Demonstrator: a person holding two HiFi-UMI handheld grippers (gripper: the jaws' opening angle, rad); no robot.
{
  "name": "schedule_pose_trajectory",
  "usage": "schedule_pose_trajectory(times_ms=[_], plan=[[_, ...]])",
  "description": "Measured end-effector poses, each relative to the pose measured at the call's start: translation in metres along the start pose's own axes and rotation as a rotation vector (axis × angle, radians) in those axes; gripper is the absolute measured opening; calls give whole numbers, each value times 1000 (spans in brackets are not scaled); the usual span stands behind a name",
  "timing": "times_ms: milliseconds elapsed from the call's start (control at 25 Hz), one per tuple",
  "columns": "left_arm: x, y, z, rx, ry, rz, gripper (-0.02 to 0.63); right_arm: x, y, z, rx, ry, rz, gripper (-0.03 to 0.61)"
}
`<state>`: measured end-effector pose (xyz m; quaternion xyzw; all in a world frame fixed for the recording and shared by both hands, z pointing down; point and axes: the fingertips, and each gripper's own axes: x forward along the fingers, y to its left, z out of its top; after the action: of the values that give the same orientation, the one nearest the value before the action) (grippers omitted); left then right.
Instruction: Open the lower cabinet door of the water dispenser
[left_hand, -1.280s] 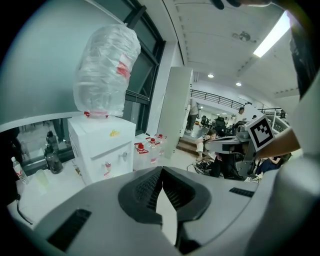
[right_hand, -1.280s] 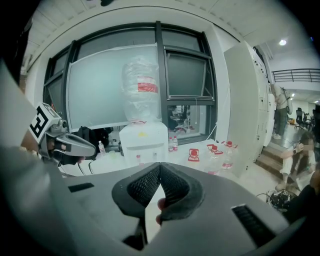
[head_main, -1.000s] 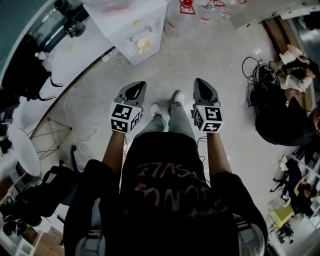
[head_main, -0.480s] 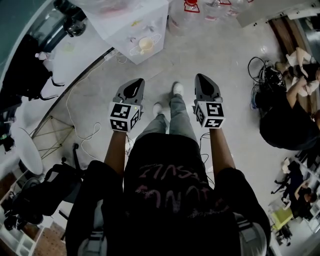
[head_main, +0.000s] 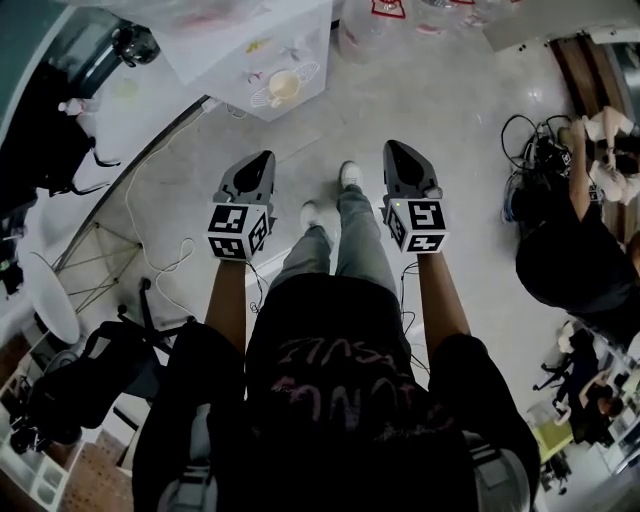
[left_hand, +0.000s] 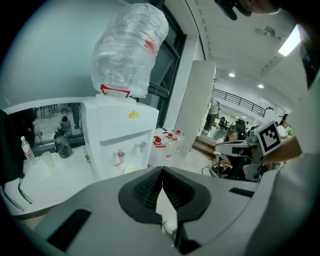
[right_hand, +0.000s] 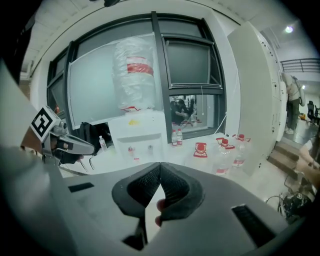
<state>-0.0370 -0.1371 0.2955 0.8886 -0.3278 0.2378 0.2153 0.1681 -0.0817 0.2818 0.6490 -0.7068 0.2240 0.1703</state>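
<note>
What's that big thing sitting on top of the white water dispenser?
A large water bottle wrapped in crinkly clear plastic stands on the water dispenser, with a red collar at its bottom. The wrap hides whether any water is inside, and the neck itself cannot be seen.

Clear water jugs with red caps (right_hand: 223, 150) stand on the pale floor (head_main: 440, 110) near a tall white pillar (right_hand: 252, 90), and two small bottles (right_hand: 176, 136) sit at the window behind. On the tabletop (left_hand: 55, 182) are a small clear bottle (left_hand: 26, 150), a pale cup (left_hand: 47, 161) and a dark jug (left_hand: 61, 145). A black backpack (head_main: 75, 385) lies by a white cable (head_main: 165, 262). A person in dark clothes (head_main: 565, 255) sits near tangled black cables (head_main: 520, 135).
</note>
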Motion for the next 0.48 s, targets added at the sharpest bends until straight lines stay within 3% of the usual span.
schedule_pose_trajectory(times_ms=[480], plan=[[72, 23, -43, -55, 2, 51, 12, 63, -54, -50, 62, -11, 16, 14]])
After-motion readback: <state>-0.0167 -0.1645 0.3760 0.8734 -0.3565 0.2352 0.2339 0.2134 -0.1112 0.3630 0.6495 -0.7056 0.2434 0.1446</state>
